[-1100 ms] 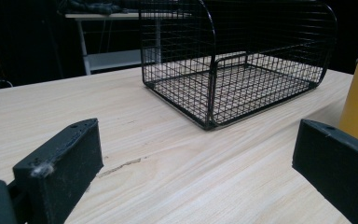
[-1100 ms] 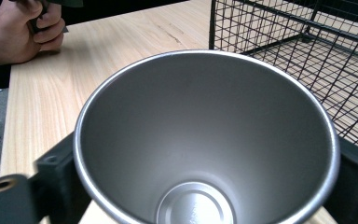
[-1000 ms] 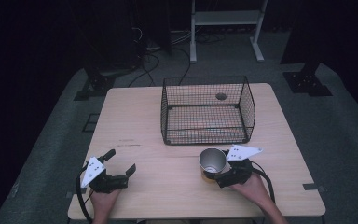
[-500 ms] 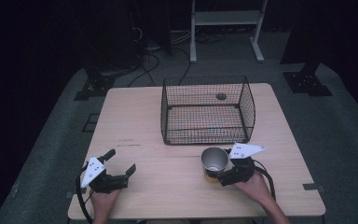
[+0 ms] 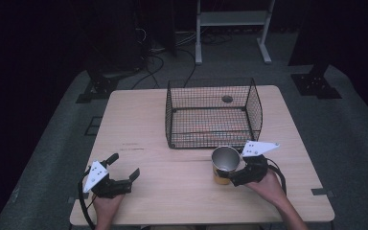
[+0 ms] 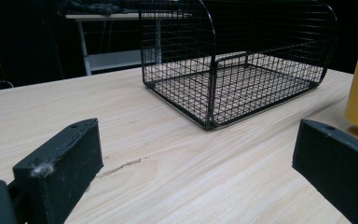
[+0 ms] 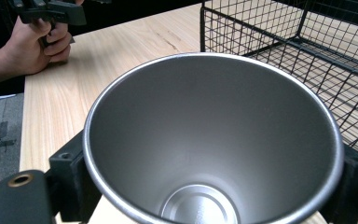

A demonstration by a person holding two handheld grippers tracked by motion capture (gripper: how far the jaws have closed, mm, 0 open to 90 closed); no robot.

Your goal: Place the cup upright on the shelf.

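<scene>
Right hand-held gripper (image 5: 237, 175): clamped on yellow steel tumbler (image 5: 224, 164) | left hand-held gripper (image 5: 120, 175): jaws apart, empty | risk: tumbler clipping wire basket (image 5: 212, 114) rim, tipping

Count on the light wooden rectangular table (image 5: 182, 129): 1 table.

Black wire mesh basket (image 5: 211, 115): 1, standing on the far half of the table top.

Yellow-sided metal cup with a silver interior (image 5: 225, 164): 1, upright.

Hand-held black two-jaw grippers: 2, namely the left gripper (image 5: 123, 168) and the right gripper (image 5: 233, 172).

Hands: 2, the left hand (image 5: 106, 202) and the right hand (image 5: 267, 183), 1 on each gripper.

White metal-framed stand (image 5: 232, 21) on the floor beyond the table: 1.
</scene>
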